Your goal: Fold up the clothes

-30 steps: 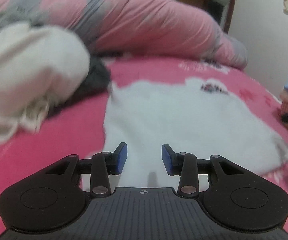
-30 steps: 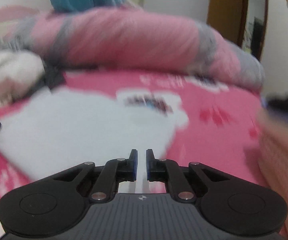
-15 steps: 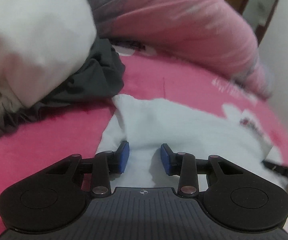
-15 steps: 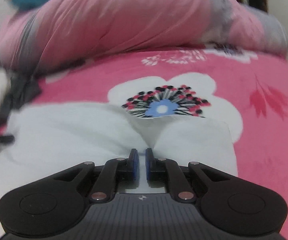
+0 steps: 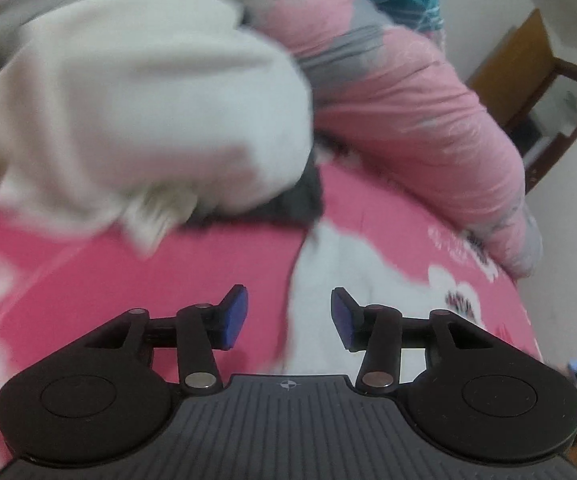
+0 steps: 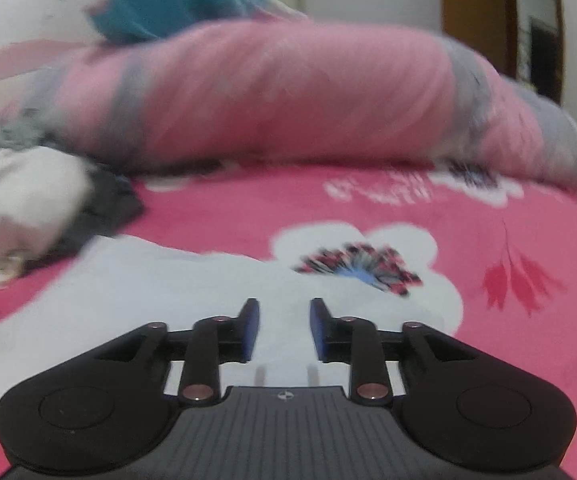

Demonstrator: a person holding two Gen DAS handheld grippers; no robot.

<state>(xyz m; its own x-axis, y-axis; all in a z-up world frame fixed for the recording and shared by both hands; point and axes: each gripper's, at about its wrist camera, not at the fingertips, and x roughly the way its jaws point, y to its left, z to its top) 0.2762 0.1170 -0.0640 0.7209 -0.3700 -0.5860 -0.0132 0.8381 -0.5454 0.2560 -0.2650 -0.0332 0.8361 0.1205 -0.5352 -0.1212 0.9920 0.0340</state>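
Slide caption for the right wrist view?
Right hand-held gripper, jaws opening, nothing between them, over white garment on pink bedspread.

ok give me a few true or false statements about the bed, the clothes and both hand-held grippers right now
1. The white garment lies flat on the pink bedsheet. True.
2. The right hand-held gripper is clamped on the white garment. False: its jaws are opening, nothing pinched between them.
3. A rolled pink and grey blanket lies along the far side of the bed. True.
4. The left hand-held gripper holds the cream pile of clothes. False: its jaws are opening and empty; the pile sits farther back.
5. The bedsheet is plain blue. False: it is pink with white flowers.
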